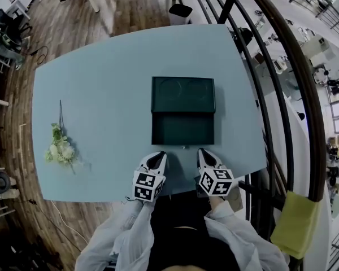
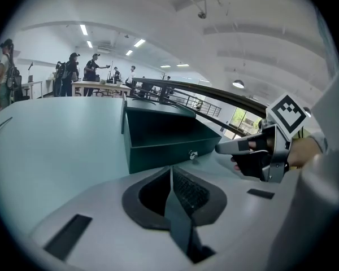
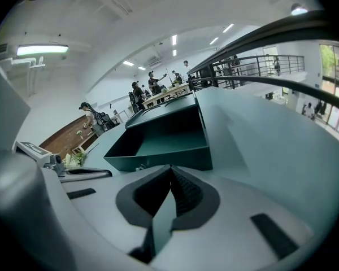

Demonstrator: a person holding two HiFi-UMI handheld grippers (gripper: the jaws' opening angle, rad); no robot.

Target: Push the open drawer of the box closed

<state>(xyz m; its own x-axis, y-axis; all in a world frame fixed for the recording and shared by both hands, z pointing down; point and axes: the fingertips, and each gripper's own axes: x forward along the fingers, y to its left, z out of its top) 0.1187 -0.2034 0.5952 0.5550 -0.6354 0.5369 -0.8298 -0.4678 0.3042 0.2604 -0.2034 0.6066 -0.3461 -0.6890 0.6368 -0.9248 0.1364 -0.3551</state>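
Between the pads of my left gripper (image 2: 170, 174) nothing is held. Both jaws are pressed together into a blunt wedge, and my right gripper (image 3: 169, 174) is clenched empty the same way. Just ahead of both tips, not touching them, stands the drawer (image 1: 182, 130), pulled out toward me from the dark green box (image 1: 183, 94) and empty as far as I can see. Its front panel faces the tips, with a small knob (image 2: 193, 155) at its middle, roughly between the two grippers.

I judge the drawer rigid, light and easy to slide. The box itself may skate away across the smooth table (image 1: 96, 89) if I shove hard. No grasp is needed. I'd set the closed tips against the front panel, one on either side of the knob, and press evenly so the drawer doesn't skew and bind.

Nothing lies between the tips and the panel. Far to the left of the left gripper lies a sprig of flowers (image 1: 59, 148), well clear. To the right of the right gripper, past the table edge, runs a dark railing (image 1: 312, 123), also out of the way.
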